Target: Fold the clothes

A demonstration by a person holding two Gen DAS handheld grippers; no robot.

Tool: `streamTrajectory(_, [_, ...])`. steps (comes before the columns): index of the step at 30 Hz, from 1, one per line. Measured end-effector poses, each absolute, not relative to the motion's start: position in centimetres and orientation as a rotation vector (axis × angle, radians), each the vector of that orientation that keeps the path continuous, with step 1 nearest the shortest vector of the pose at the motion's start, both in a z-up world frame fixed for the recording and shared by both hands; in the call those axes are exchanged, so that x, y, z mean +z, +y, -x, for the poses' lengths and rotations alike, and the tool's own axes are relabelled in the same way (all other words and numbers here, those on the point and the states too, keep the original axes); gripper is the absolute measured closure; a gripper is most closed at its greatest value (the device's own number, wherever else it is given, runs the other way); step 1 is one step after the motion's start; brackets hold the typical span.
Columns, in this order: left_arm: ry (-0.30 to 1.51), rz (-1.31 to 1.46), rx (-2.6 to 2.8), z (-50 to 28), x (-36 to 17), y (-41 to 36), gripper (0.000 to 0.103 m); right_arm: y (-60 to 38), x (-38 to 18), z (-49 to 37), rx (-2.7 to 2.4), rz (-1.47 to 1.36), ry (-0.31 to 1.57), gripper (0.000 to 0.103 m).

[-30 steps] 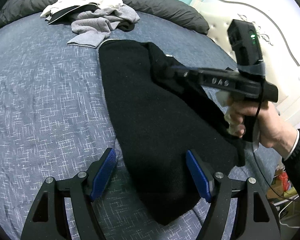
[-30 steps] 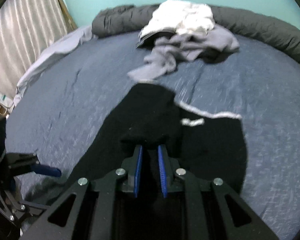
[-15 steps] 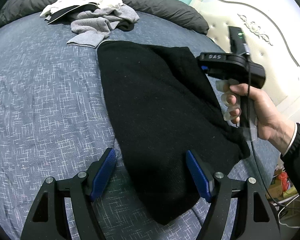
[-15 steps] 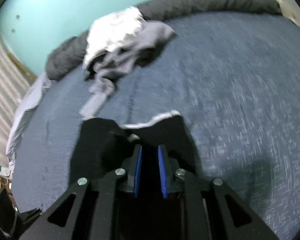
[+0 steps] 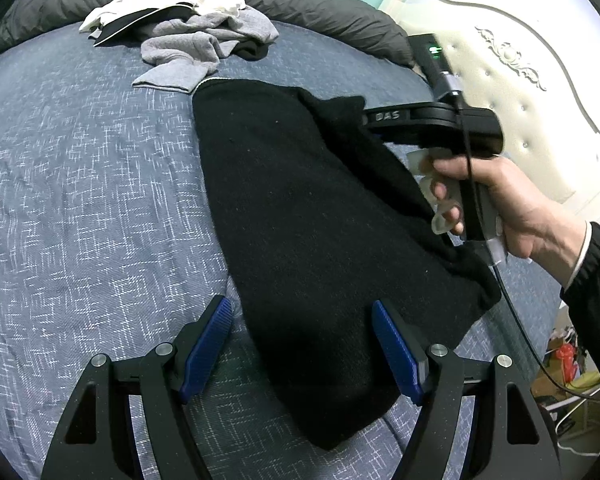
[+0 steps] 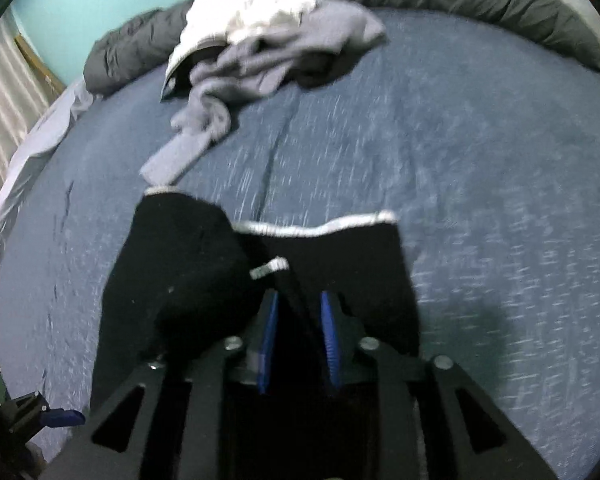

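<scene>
The right gripper [image 6: 296, 344] pinches a fold of the black garment [image 5: 300, 220] while the left gripper [image 5: 302, 348] hovers spread wide above it.

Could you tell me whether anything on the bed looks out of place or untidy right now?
Yes: a crumpled heap of grey and white clothes sits unfolded at the far side of the bed, beyond the black garment being folded.

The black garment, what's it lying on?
The black garment lies on the blue patterned bedspread. Its far corner is lifted by the right gripper. Anything beneath the cloth is covered.
</scene>
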State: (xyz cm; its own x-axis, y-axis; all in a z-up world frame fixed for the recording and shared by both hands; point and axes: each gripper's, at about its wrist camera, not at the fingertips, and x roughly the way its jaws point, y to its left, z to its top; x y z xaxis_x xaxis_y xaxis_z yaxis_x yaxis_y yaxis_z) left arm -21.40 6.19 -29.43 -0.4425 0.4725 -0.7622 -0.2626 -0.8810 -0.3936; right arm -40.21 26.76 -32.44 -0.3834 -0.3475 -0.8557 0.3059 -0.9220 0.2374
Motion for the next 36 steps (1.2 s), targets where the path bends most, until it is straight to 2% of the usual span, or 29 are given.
streamTrajectory(3, [-0.305, 1.333, 2.329, 21.4, -29.4, 6.1, 0.027, 26.5, -32.7, 40.5, -2.302, -1.472, -0.049, 0.08])
streamTrajectory(6, [-0.308, 1.333, 2.331, 21.3, -29.4, 6.2, 0.027, 26.5, -32.1, 40.0, -2.328, -1.434, -0.044, 0.094])
streamTrajectory(9, [-0.311, 1.334, 2.331, 21.3, -29.4, 6.3, 0.027, 26.5, -31.5, 39.5, -2.353, -1.394, -0.038, 0.098])
streamTrajectory(13, [-0.311, 1.334, 2.331, 21.3, -29.4, 6.3, 0.027, 26.8, -30.6, 38.8, -2.393, -1.336, -0.04, 0.099])
streamTrajectory(23, [-0.316, 1.336, 2.325, 21.3, -29.5, 6.3, 0.027, 31.9, -28.4, 38.4, -2.632, -1.276, -0.19, 0.099])
streamTrajectory(36, [-0.316, 1.339, 2.321, 21.3, -29.5, 6.4, 0.027, 32.4, -31.4, 41.0, -2.643, -1.356, -0.196, 0.099])
